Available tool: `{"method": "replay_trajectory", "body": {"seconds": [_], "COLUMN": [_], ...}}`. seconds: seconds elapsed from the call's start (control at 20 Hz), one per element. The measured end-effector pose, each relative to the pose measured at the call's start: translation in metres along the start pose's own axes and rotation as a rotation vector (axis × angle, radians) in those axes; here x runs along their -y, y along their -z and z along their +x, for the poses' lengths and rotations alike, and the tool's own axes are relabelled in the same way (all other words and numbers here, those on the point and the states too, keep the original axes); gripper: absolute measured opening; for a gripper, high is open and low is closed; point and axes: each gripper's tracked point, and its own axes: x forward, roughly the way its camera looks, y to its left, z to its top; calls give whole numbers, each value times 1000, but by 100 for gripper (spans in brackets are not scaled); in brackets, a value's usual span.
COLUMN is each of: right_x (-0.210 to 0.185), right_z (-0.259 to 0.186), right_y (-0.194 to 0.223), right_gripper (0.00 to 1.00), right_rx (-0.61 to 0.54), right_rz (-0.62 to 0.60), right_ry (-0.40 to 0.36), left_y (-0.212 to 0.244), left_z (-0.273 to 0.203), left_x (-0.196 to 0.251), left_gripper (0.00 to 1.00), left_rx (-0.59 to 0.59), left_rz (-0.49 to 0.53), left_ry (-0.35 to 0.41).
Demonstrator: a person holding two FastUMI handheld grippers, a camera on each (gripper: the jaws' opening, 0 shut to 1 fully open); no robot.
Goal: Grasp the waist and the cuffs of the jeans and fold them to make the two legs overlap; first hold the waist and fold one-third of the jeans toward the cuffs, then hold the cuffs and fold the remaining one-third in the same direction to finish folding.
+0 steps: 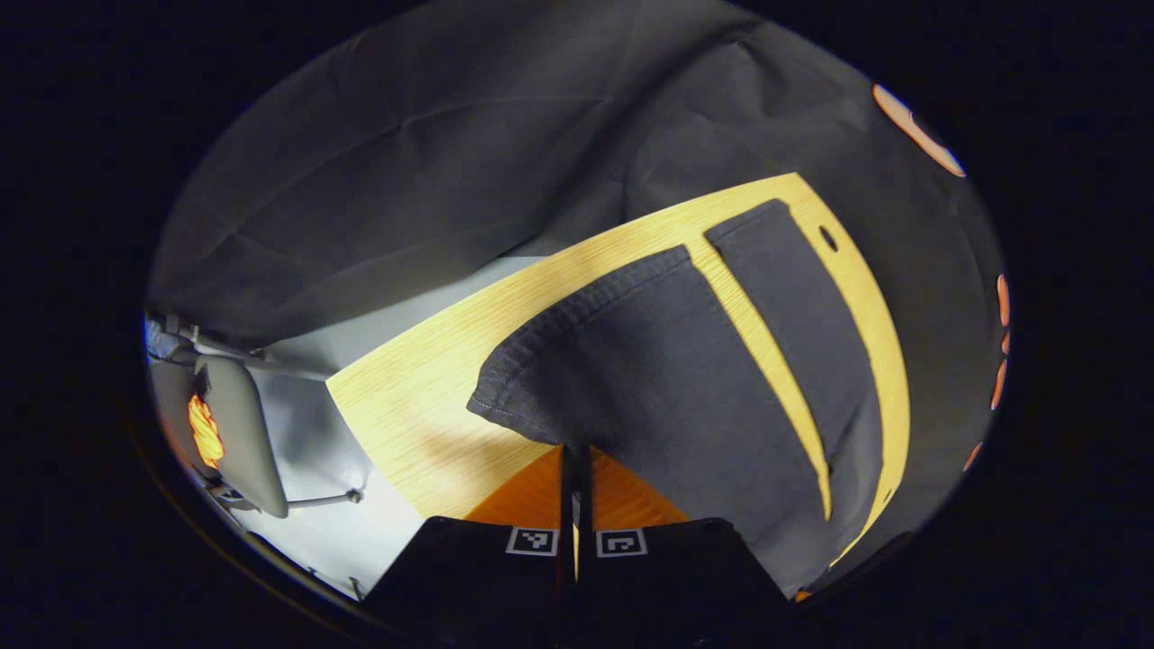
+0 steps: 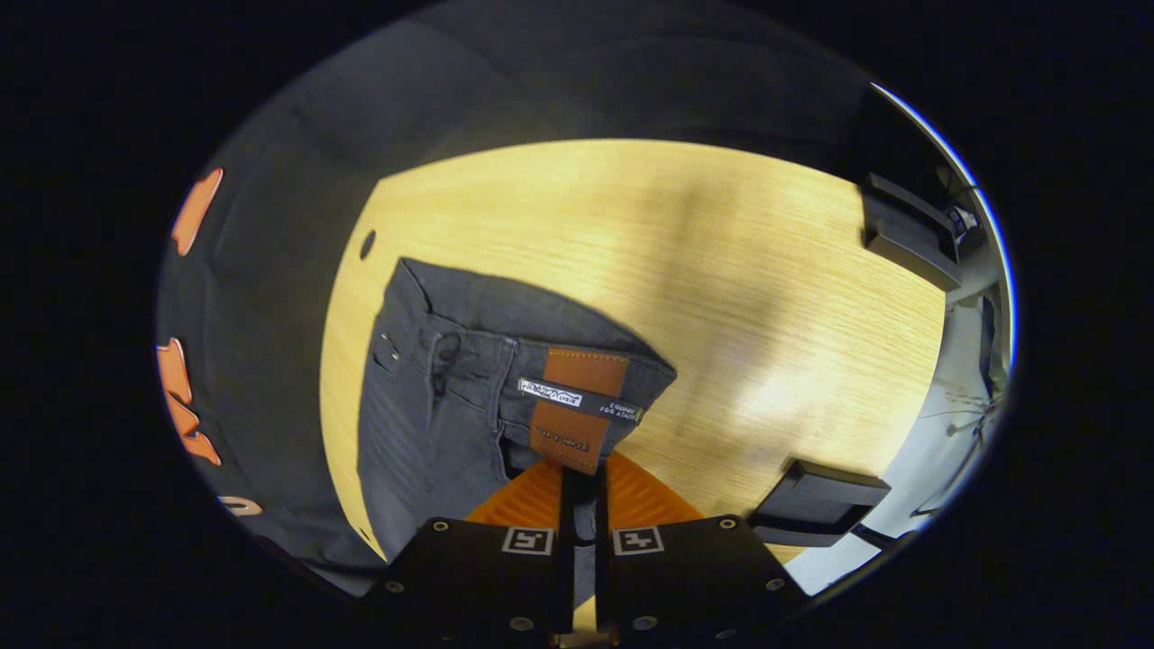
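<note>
Nearest my left camera: the left gripper point(image 1: 575, 469), jaws drawn together to a thin slit, pinching the hem edge of the near cuff point(image 1: 532, 406) of the jeans point(image 1: 667, 379). Both fingers appear to press on the cloth, though the contact itself is partly hidden. The leg runs ahead of the jaws and off to their right. The second leg point(image 1: 793, 333) lies further right, apart from the first, with a strip of desk point(image 1: 424, 397) showing between them.

Right gripper point(image 2: 577, 487): jaws likewise nearly closed, with dark denim visible in the narrow gap. They grip the waistband just below the brown leather patch point(image 2: 577, 406). The waist point(image 2: 505, 351) sits directly ahead of the jaws and to their left, with a belt loop and rivet beyond.

Judgement: the legs do not overlap yet, so the first fold is still pending.

Handling: denim is soft but heavy for cloth and not slippery. It will sag between the two grips and drag on the desk. The waistband is thick and layered, so it makes a secure hold. The cuff hem is thinner, so I bite past the stitched seam.

Two dark flat boxes point(image 2: 816, 509) lie right of the right jaws, well apart from the jeans.
</note>
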Motion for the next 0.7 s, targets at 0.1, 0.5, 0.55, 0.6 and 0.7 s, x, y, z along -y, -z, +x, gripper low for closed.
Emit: {"method": "replay_trajectory", "body": {"seconds": [0.1, 0.5, 0.55, 0.6, 0.7], "right_x": [-13, -83, -92, -97, -112], "right_z": [-17, -60, -62, -65, -68], "right_y": [1, -1, -2, -4, -8], "right_gripper": [10, 10, 10, 10, 10], "right_rx": [38, 73, 79, 88, 89], "right_rz": [24, 70, 69, 76, 102], "right_ry": [-60, -209, -214, -211, -220], "left_y": [-9, -67, -78, -83, -98], "left_z": [-15, -63, -61, -60, -55], "left_x": [15, 96, 104, 110, 129], "left_gripper": [1, 1, 1, 1, 1], "left_rx": [29, 120, 127, 128, 116], "left_rz": [4, 109, 126, 131, 124], "left_ry": [54, 252, 260, 265, 289]}}
